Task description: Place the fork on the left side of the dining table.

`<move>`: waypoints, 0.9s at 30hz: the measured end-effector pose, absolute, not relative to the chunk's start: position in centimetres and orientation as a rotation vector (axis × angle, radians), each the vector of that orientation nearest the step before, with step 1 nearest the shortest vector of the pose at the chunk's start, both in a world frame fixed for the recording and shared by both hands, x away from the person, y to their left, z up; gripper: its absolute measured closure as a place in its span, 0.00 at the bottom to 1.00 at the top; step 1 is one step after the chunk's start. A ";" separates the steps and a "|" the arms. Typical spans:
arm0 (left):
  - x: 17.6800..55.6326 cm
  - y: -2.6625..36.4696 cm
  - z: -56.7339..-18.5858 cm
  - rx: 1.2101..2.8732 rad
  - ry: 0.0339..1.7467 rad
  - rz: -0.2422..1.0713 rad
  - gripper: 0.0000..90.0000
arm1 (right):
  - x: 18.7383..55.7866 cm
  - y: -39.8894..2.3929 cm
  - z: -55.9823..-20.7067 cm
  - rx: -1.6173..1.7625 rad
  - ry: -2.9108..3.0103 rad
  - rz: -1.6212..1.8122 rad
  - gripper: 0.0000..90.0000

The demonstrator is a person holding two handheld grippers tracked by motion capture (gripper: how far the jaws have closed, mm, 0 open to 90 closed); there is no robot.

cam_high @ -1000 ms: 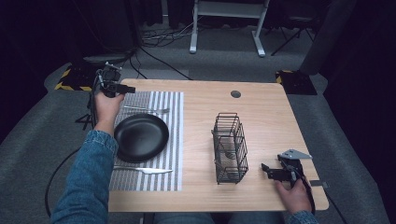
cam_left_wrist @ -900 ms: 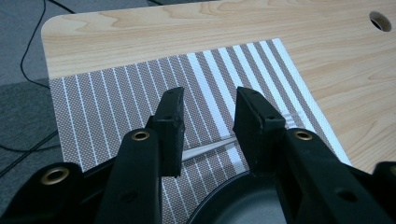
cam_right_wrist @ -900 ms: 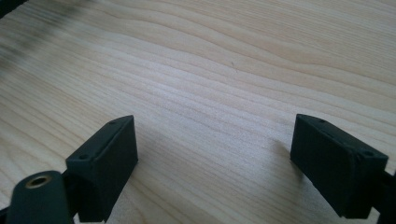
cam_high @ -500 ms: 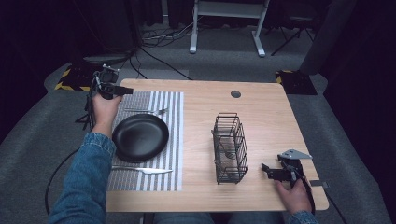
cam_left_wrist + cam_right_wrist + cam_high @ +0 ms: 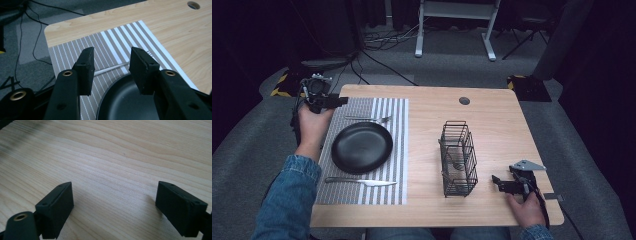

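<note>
- A light wooden table (image 5: 492, 125) with a round cable hole (image 5: 464, 100) near its far edge fills the middle of the high view, on grey carpet (image 5: 592, 150)
- A grey-and-white striped placemat (image 5: 387, 150) lies on the table's left part, reaching from near the far edge almost to the near edge
- A black round plate (image 5: 362, 147) sits in the middle of the placemat
- A black wire cutlery basket (image 5: 458, 158) stands upright on bare wood, right of the placemat and apart from it
- A knife (image 5: 360, 182) lies across the placemat just on the near side of the plate, its blade pointing right
- A fork (image 5: 368, 119) lies across the placemat just beyond the plate, close to its far rim, tines to the right
- The left gripper (image 5: 341, 101), in the person's left hand (image 5: 312, 125), is held above the placemat's far left corner; in the left gripper view its jaws have just been opening, stand partly apart with nothing between them, and frame the fork's handle (image 5: 112, 68) and the plate's rim (image 5: 120, 82) below
- The right gripper (image 5: 495, 181), in the right hand (image 5: 527, 210), rests near the table's near right corner, just right of the basket; the right gripper view shows its jaws spread wide over bare wood, holding nothing
</note>
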State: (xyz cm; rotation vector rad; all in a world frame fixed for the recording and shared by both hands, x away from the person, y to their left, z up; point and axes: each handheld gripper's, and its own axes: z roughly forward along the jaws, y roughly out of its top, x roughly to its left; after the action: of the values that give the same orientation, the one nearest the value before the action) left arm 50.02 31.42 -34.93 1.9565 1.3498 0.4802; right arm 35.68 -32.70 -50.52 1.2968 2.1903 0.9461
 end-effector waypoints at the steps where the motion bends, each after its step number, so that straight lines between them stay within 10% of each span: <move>1: 49.5 31.5 -34.7 1.955 1.346 0.490 0.61 | 35.7 -32.7 -50.5 1.297 2.190 0.946 0.17; 27: 36.3 33.0 -33.5 1.954 1.197 0.508 0.54 | 35.7 -32.7 -50.5 1.298 2.190 0.948 0.17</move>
State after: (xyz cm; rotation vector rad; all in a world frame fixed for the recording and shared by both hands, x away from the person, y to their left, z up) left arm 36.34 33.00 -33.50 1.9535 1.1965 0.5076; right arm 35.69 -32.70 -50.52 1.2977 2.1905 0.9476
